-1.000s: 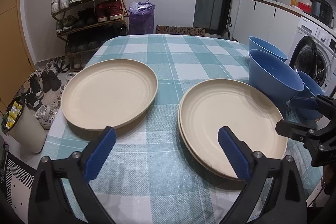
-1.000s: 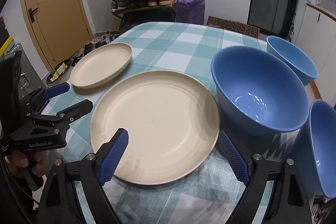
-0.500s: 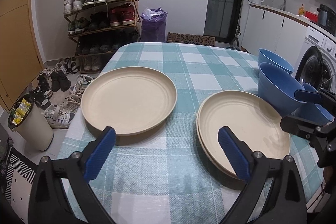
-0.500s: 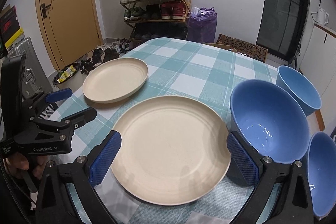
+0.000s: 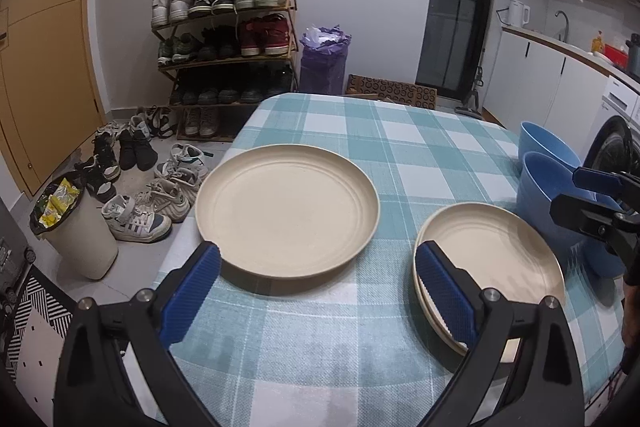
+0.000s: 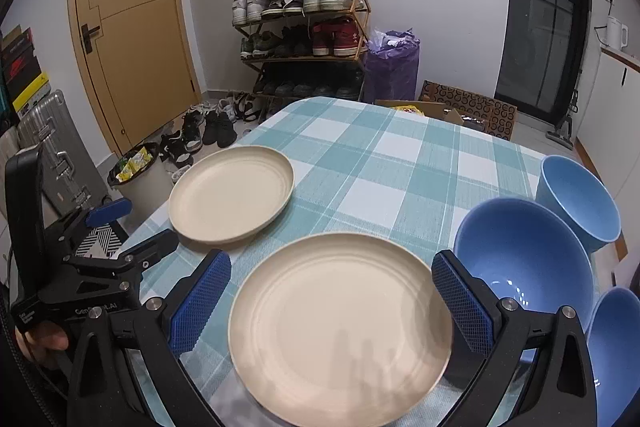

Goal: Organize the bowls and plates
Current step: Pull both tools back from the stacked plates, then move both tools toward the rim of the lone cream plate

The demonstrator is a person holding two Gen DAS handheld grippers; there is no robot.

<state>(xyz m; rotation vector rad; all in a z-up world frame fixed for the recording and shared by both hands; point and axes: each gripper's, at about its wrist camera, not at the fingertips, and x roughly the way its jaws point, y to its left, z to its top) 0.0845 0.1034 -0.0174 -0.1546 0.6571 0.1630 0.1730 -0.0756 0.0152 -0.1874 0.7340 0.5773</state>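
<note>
A table covered with a teal and white checked tablecloth is seen from both grippers. On it, a single cream plate lies toward the left side. A stack of two cream plates lies well apart from it, toward the right; in the right wrist view only the top plate of the stack is clearly seen. Three blue bowls are placed along the right edge of the table: a large one just beside the stack, a second one behind it, and a third one partly cut by the frame.

The left gripper is held wide open above the near part of the table, and nothing is between its blue pads. The right gripper has just been opened to its widest; the stack is seen between its blue pads, but the plates are not touched by them.

A shoe rack and a purple bag are seen by the wall behind the table.
</note>
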